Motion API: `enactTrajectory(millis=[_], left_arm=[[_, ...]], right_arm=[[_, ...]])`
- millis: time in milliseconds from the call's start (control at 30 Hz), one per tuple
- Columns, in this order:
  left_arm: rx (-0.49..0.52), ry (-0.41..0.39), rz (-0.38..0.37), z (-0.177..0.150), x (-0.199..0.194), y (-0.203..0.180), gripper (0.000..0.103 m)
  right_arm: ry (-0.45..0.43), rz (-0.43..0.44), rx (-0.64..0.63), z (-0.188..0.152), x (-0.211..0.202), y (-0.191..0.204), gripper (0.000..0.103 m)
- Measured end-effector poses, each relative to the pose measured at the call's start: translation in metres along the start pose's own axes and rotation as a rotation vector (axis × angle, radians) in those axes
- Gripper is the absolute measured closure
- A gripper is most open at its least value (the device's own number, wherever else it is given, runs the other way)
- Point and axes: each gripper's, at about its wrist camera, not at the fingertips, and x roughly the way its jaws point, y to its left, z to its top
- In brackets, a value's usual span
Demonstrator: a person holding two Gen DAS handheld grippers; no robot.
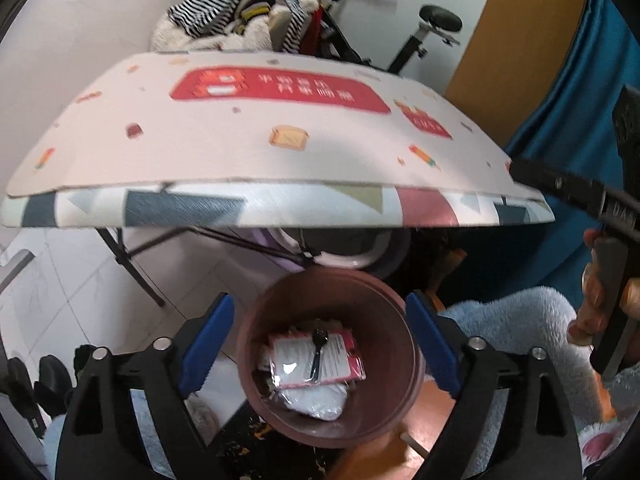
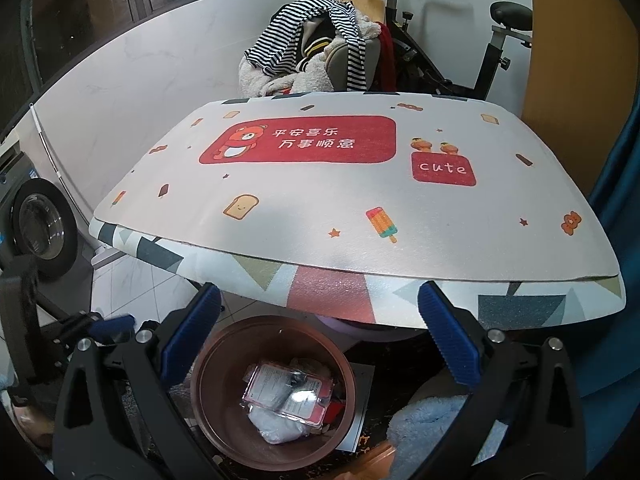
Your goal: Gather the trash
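A brown round trash bin [image 1: 384, 304] stands on the floor below the table's front edge; it also shows in the right wrist view [image 2: 216, 360]. Inside lie a clear plastic package with a pink card [image 1: 320, 356], a black plastic fork [image 1: 318, 350] and a white crumpled bag [image 1: 316, 400]; the package [image 2: 288, 394] and the white bag [image 2: 276, 426] also show in the right wrist view. My left gripper [image 1: 320, 344] is open and empty above the bin. My right gripper [image 2: 320, 340] is open and empty above the bin.
A folding table with a white cartoon mat [image 2: 340, 184] fills the middle. Behind it are a chair piled with clothes [image 2: 320, 52] and an exercise bike [image 2: 480, 40]. A washing machine [image 2: 36, 220] stands left. A light blue fluffy cloth [image 1: 520, 320] lies right of the bin.
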Motion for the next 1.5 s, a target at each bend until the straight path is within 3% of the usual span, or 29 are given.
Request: enactTrajectory(millis=[167, 333, 600, 733, 833, 1033, 1500], left_arm=[[0.020, -0.091, 0.085, 0.018, -0.026, 0.001, 0.009], [0.081, -0.231, 0.185, 0.041, -0.065, -0.007, 0.006], [-0.042, -0.393, 0.243, 0.092, -0.134, -0.002, 0.006], [-0.032, -0.452, 0.257, 0.110, -0.164, -0.004, 0.006], [-0.027, -0.480, 0.242, 0.117, -0.180, -0.005, 0.006], [0.020, -0.519, 0.286, 0.125, -0.200, -0.014, 0.006], [0.077, -0.550, 0.291, 0.128, -0.206, -0.033, 0.006]], right_arm=[[-0.012, 0.002, -0.012, 0.005, -0.006, 0.006, 0.006], [-0.040, 0.019, -0.007, 0.019, -0.020, 0.011, 0.006], [-0.114, 0.027, -0.038, 0.052, -0.055, 0.023, 0.006], [-0.169, 0.036, -0.023, 0.070, -0.076, 0.023, 0.006], [-0.195, 0.025, -0.033, 0.075, -0.085, 0.024, 0.006], [-0.249, 0.007, -0.049, 0.087, -0.108, 0.024, 0.006], [-0.292, -0.020, -0.061, 0.091, -0.126, 0.025, 0.006]])
